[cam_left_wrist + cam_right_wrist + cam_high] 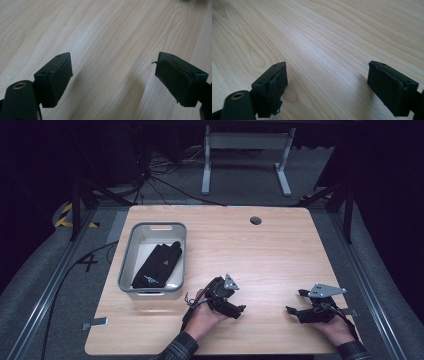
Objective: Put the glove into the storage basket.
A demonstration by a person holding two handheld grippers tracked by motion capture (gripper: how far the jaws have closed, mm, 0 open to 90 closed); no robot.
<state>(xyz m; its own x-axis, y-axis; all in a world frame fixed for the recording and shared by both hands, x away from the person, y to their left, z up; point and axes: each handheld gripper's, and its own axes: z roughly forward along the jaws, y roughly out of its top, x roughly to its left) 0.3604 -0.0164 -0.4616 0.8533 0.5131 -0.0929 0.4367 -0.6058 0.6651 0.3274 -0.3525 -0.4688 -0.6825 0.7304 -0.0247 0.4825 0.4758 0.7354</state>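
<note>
Left gripper [239, 310]: low over the table [270, 250], jaws wide apart, empty.
Right gripper [292, 311]: jaws apart, empty.
Grey bin [129, 254]: holds a black glove [157, 265].

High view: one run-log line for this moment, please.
left claw: open, empty | right claw: open, empty | black fabric glove: inside grey plastic bin | both claws low over light wooden table
</note>
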